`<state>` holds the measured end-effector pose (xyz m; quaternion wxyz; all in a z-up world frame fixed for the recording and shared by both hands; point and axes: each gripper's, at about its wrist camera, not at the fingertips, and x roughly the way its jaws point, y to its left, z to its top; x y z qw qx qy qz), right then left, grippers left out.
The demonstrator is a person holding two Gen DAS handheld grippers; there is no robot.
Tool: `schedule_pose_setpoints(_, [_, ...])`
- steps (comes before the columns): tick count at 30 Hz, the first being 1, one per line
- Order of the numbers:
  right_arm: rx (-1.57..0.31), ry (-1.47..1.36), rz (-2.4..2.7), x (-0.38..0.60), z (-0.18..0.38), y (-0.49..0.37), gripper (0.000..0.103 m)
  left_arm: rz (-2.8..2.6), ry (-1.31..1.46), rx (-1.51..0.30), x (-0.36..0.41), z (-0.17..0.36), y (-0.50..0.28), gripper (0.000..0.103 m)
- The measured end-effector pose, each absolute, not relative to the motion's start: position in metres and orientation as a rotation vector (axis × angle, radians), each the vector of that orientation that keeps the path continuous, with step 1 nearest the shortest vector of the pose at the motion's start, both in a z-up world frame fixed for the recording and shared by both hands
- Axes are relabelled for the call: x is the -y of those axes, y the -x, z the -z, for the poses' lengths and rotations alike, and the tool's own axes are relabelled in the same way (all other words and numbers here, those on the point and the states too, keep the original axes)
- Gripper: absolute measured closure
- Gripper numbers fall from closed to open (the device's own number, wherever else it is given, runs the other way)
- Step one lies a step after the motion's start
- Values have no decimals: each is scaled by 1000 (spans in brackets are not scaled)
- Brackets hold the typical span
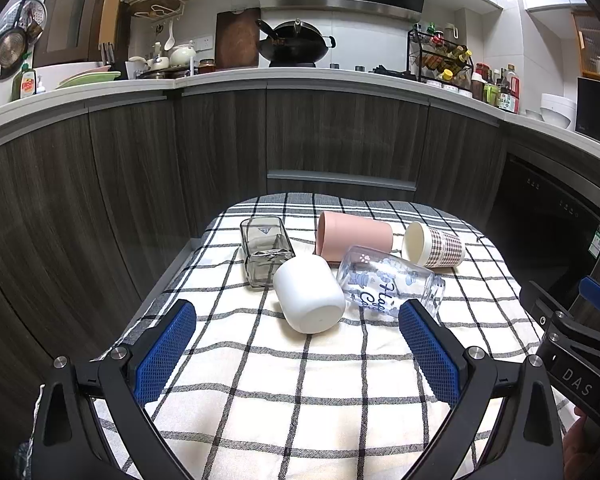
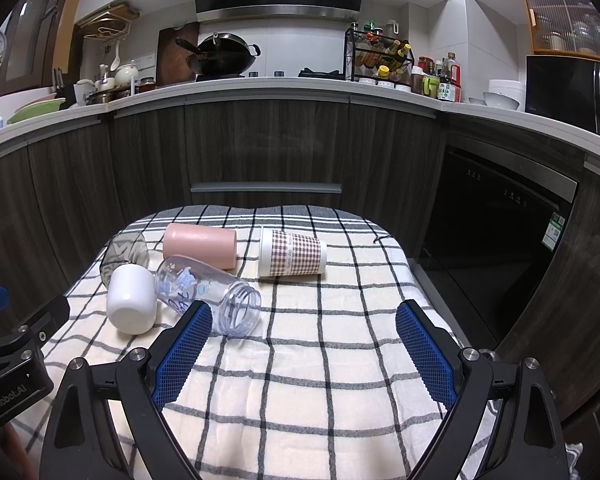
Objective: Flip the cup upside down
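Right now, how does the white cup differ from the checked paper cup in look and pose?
The white cup is plain and opaque white; the checked paper cup carries a brown checked sleeve. The white cup shows its closed base toward the left wrist camera, while the checked paper cup shows its open mouth. The white cup lies near the smoky glass; the checked paper cup lies apart, farther right. Both lie on their sides on the checked cloth.
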<state>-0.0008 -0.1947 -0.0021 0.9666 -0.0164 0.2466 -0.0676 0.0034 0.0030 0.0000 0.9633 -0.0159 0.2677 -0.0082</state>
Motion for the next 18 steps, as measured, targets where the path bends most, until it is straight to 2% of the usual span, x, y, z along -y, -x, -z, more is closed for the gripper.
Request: schedule_pose_setpoints(18, [-502,29,135,195,4,0,10,9,41,-545,-5,2,-6,0])
